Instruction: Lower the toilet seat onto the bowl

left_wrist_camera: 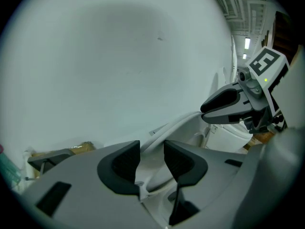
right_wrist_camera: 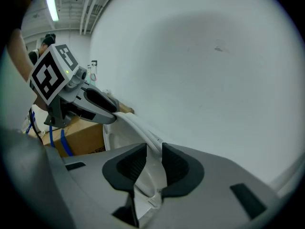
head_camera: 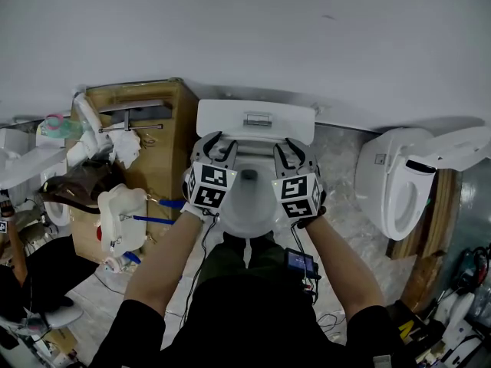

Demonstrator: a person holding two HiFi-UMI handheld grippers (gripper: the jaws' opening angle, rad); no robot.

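Grippers out in front of you, one either side of the toilet, and you're standing right over the bowl with the tank against the wall just beyond. The toilet seat is up, off the bowl, standing in front of the tank, and its white rim runs through both sets of jaws. Your right gripper has the rim on its side: in the right gripper view the dark pads sit narrow with the white edge filling the gap between them, so that one has hold of the seat. Your left gripper is on the opposite side at about the same height. In the left gripper view its jaws stand a little wider than the right ones, and the rim passes between them with some slack, so they sit around the seat rather than biting on it. Each gripper shows in the other's view, reaching onto the same curved rim from the far side. Off to your left there's a cardboard box beside the toilet, and to your right a second toilet sits on the floor, well apart from the one you're working on.
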